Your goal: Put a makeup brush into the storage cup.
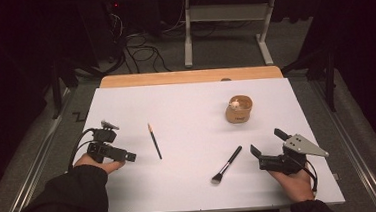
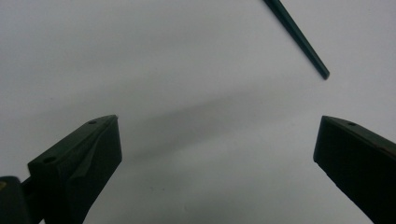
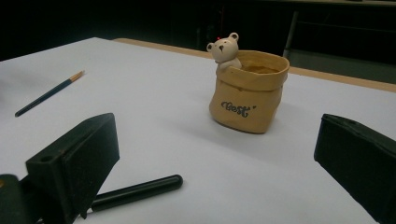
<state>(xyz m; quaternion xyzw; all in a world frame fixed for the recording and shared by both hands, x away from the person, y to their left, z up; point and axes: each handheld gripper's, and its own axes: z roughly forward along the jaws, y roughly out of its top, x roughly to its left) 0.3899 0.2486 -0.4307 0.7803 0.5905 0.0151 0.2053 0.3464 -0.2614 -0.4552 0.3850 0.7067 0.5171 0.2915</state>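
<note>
On the tabletop (image 1: 191, 186): both jaws spread wide, empty; left gripper (image 1: 129, 157) near paintbrush (image 1: 154, 141), right gripper (image 1: 267, 144) beside makeup brush (image 1: 226, 165).

The tabletop (image 1: 191, 186) was white, with a light wooden edge beyond the pot. The pot (image 3: 247, 93) was tan, lettered in dark script, with a cream bear (image 3: 225, 50) at its rim. The paintbrush (image 1: 154, 141) was dark with an orange tip; the makeup brush (image 1: 227, 164) black-handled, grey-bristled. Both grippers were black.

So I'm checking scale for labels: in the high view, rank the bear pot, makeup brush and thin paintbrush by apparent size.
1. Bear pot, bulkiest.
2. Makeup brush.
3. Thin paintbrush, slimmest.
The two brushes look about equally long; only thickness separates them.
</note>
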